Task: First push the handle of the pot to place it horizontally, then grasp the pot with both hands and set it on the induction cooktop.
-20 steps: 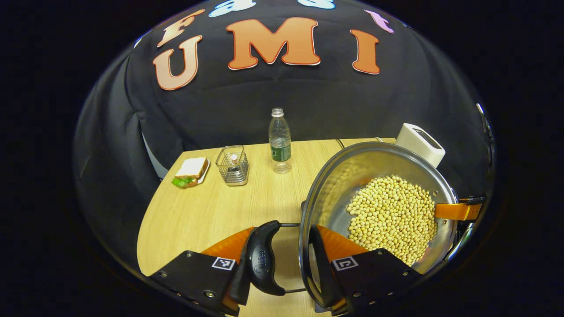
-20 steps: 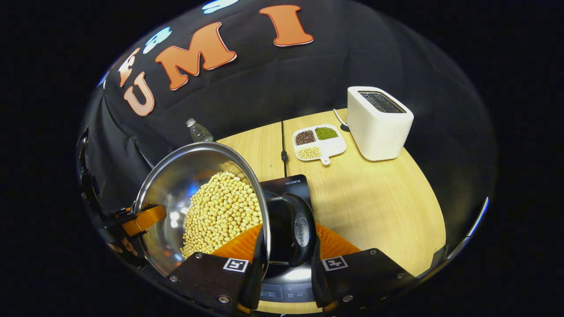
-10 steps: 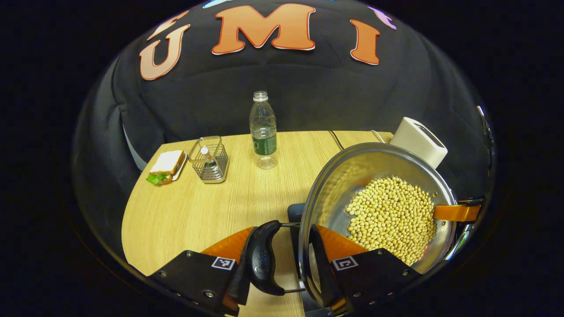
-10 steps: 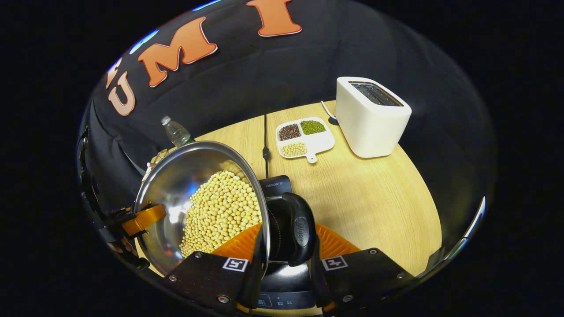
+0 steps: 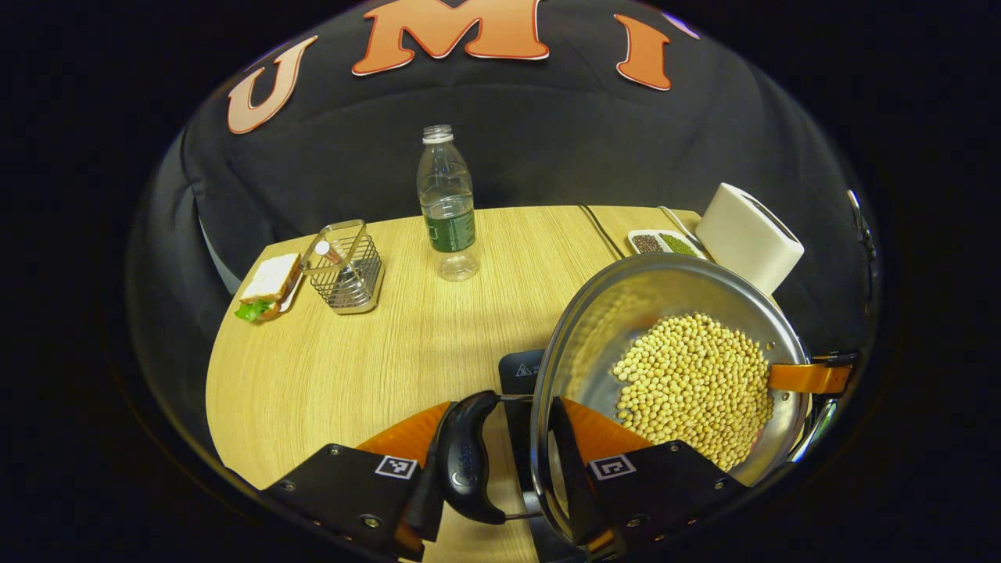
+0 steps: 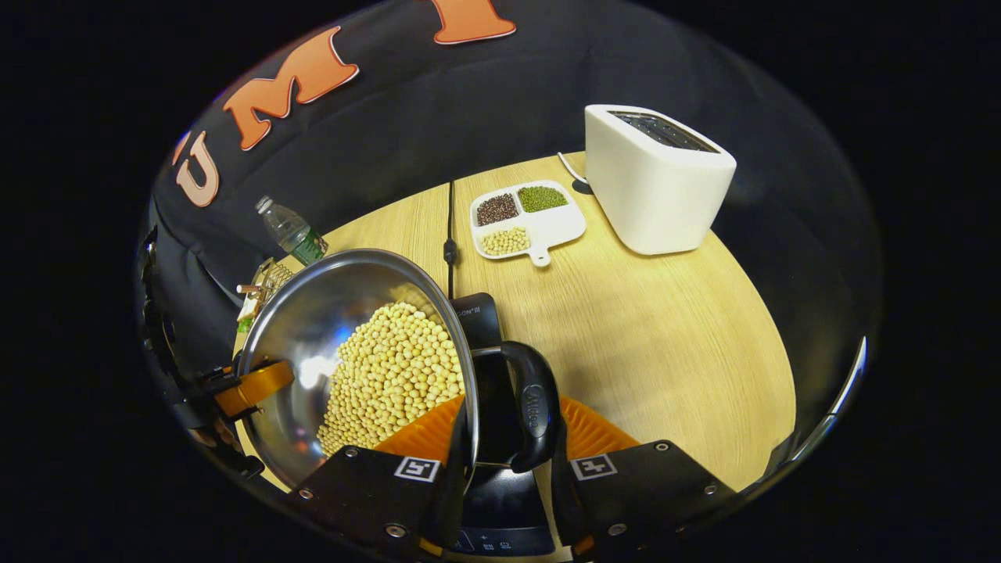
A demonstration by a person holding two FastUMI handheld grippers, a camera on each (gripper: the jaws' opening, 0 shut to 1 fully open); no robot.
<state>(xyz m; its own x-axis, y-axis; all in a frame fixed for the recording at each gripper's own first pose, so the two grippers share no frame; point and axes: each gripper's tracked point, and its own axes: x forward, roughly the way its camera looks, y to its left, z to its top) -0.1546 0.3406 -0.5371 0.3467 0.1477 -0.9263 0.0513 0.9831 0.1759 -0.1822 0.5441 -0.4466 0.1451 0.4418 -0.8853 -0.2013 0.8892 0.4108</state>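
A steel pot point(image 5: 618, 313) half full of soybeans point(image 5: 696, 383) hangs between both grippers. My left gripper point(image 5: 496, 469) is shut on its black loop handle point(image 5: 467, 461) and rim, one finger outside the handle and one inside the pot. At the opposite rim, a finger of the right gripper point(image 5: 809, 378) pokes in. In the right gripper view, my right gripper point(image 6: 504, 461) is shut the same way on the other handle point(image 6: 536, 407) of the pot point(image 6: 313, 328). The black induction cooktop point(image 6: 475, 313) lies directly beneath, its corner point(image 5: 518, 366) peeking out.
On the wooden table stand a water bottle point(image 5: 446, 203), a wire basket point(image 5: 344, 270) and a sandwich on a plate point(image 5: 266, 285) at the far left. A white toaster point(image 6: 653, 184) and a divided tray of beans point(image 6: 528, 219) sit at the far right. A cable point(image 6: 450, 234) runs back from the cooktop.
Both grippers carried the pot forward over the cooktop; more of the cooktop now shows under it. Their grip on the handles is unchanged.
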